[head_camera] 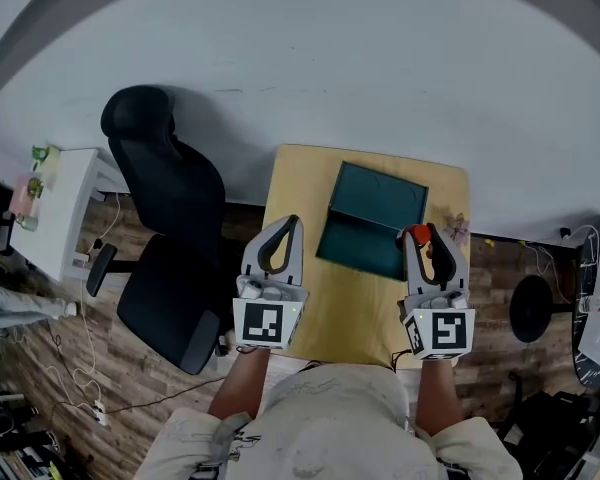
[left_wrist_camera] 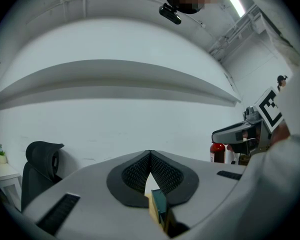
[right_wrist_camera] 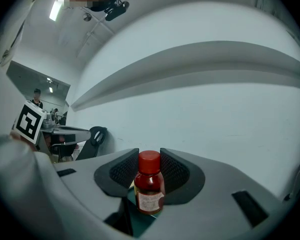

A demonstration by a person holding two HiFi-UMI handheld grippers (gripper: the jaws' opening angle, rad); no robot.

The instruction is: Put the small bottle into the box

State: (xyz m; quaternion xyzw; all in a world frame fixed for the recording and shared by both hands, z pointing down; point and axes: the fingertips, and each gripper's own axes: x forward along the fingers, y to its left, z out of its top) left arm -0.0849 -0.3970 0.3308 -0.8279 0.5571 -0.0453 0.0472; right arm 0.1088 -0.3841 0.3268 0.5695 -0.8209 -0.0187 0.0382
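Observation:
A small brown bottle point(head_camera: 417, 234) with a red cap stands upright between the jaws of my right gripper point(head_camera: 422, 240), which is shut on it just off the right side of the open teal box point(head_camera: 373, 218). In the right gripper view the bottle point(right_wrist_camera: 150, 181) fills the gap in my right gripper point(right_wrist_camera: 150, 154), with the box's teal edge point(right_wrist_camera: 140, 220) just below. My left gripper point(head_camera: 293, 220) hovers over the table's left edge, shut and empty. In the left gripper view its tips point(left_wrist_camera: 150, 153) touch, the box point(left_wrist_camera: 159, 206) shows below them, and the bottle point(left_wrist_camera: 217, 152) is at right.
The box lies on a small wooden table point(head_camera: 300, 183) against a white wall. A black office chair point(head_camera: 170, 228) stands close to the table's left side. A white side table point(head_camera: 65, 198) is farther left, and a round black base point(head_camera: 533, 308) sits on the floor at right.

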